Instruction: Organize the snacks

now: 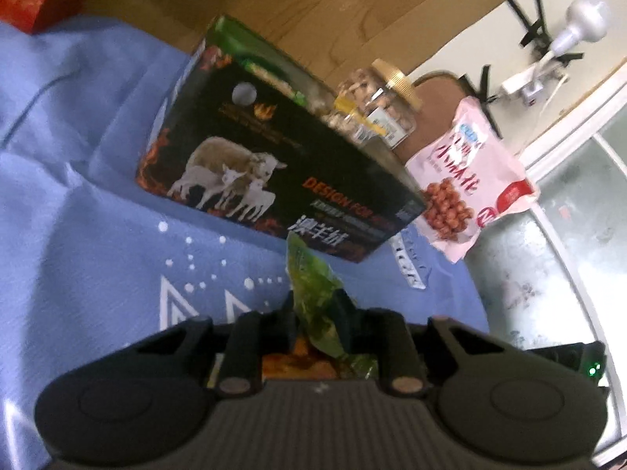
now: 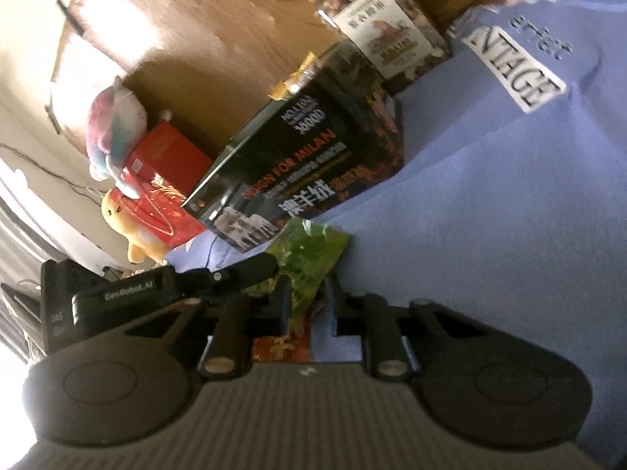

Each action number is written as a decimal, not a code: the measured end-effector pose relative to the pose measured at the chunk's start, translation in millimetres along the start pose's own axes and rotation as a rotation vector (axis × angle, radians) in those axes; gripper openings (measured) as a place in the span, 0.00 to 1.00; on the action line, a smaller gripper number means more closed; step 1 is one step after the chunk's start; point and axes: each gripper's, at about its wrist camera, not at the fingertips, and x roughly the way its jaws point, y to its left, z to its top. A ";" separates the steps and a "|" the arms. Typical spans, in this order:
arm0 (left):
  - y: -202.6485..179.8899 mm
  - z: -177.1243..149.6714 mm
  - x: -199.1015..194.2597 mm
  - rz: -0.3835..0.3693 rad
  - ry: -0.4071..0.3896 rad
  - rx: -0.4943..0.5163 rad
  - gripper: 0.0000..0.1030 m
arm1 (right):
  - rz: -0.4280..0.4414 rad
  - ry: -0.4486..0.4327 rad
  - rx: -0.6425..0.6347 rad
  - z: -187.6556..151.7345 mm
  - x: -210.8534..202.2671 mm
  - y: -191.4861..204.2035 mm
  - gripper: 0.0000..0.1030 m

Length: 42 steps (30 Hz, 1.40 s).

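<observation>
A green snack packet (image 1: 313, 293) is pinched in my left gripper (image 1: 315, 309), just in front of a black box printed with sheep (image 1: 274, 164). The same green packet (image 2: 305, 266) is also pinched in my right gripper (image 2: 307, 297), with the left gripper (image 2: 235, 270) reaching in from the left. Both grippers hold it above the blue cloth (image 2: 490, 235). The black box (image 2: 313, 164) lies on the cloth. A clear nut jar with a gold lid (image 1: 376, 102) stands behind the box and shows in the right wrist view (image 2: 376, 35). A pink snack bag (image 1: 466, 180) lies to the box's right.
A red box (image 2: 164, 180) with plush toys (image 2: 117, 133) sits at the cloth's far end. A wooden headboard (image 1: 274, 0) runs behind the snacks. A glass surface (image 1: 548, 254) lies to the right of the cloth.
</observation>
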 end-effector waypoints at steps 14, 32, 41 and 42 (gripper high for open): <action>-67.5 78.9 -10.9 0.162 -0.222 0.223 0.48 | -0.075 -0.249 -0.394 70.7 25.2 68.6 0.24; -49.4 -37.5 -65.1 0.094 -0.109 0.214 0.56 | -0.042 0.024 -0.179 1.2 -15.3 23.5 0.45; -10.7 -60.3 -54.4 0.052 -0.041 0.052 0.43 | 0.000 0.140 -0.145 -21.8 -10.6 32.8 0.46; -7.0 -60.2 -54.9 0.039 -0.047 0.034 0.42 | 0.008 0.144 -0.129 -23.1 -9.5 32.7 0.44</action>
